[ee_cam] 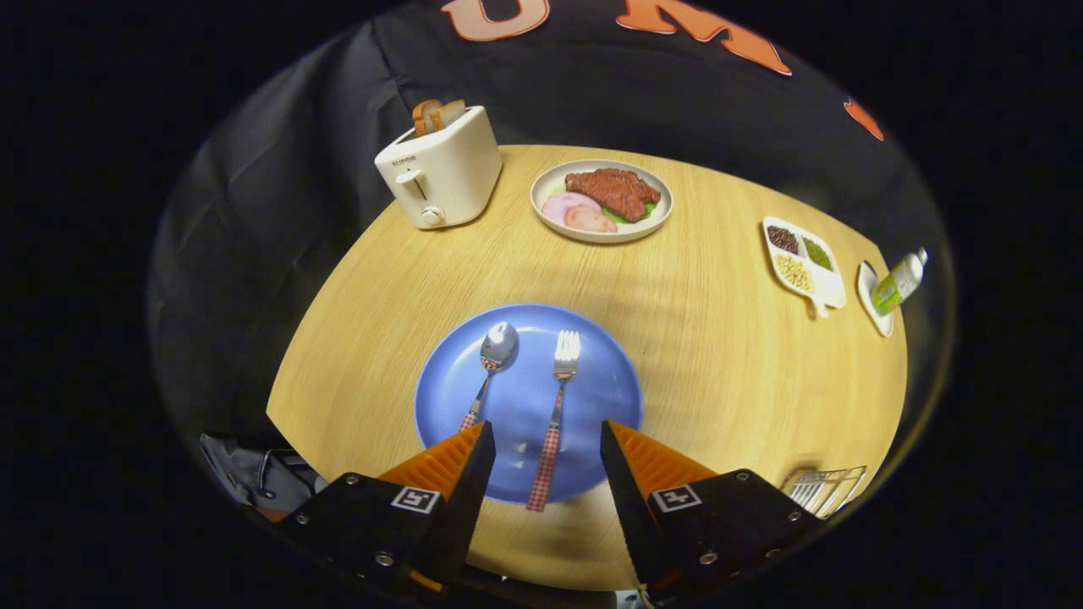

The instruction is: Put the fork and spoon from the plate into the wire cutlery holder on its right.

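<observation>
Checked-handled fork (554, 414) lies between the spread, empty fingers of the tool (546, 440), spoon (489, 365) at eleven o'clock, both on the round blue plate (605, 381); wire cutlery holder (822, 488) at four o'clock; toaster (440, 167) marked SUPOR.

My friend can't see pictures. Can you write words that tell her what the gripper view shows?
An open gripper hovers over a blue plate, its fingers on either side of a fork handle; a spoon lies beside it. The wire cutlery holder sits to the right on the round wooden table.

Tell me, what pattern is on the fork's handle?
Red-and-white checks on the fork, lying between the open jaws; gripper view.
</observation>
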A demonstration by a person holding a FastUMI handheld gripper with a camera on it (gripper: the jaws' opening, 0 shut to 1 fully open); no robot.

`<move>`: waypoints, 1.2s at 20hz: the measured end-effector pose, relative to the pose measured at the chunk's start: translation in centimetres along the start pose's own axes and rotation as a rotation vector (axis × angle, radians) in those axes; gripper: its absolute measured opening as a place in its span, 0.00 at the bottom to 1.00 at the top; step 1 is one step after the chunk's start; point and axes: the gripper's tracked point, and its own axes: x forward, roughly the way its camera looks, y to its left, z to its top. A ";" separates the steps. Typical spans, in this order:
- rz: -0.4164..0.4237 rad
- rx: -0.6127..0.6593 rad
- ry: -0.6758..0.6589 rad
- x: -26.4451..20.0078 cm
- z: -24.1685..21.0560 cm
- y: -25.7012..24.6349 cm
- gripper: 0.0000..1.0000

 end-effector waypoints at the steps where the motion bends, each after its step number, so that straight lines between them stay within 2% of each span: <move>1: -0.010 0.002 0.018 0.6 -0.4 -0.3 0.74; 4: -0.035 0.006 0.051 2.4 -2.0 -0.7 0.70; 8: -0.040 0.021 0.087 3.6 -4.4 -0.2 0.56; 15: -0.052 0.050 0.027 4.6 -5.2 -0.1 0.20; 19: -0.018 0.111 0.006 3.7 -4.6 0.2 0.11; 24: -0.024 0.156 -0.059 1.2 -3.0 -1.4 0.09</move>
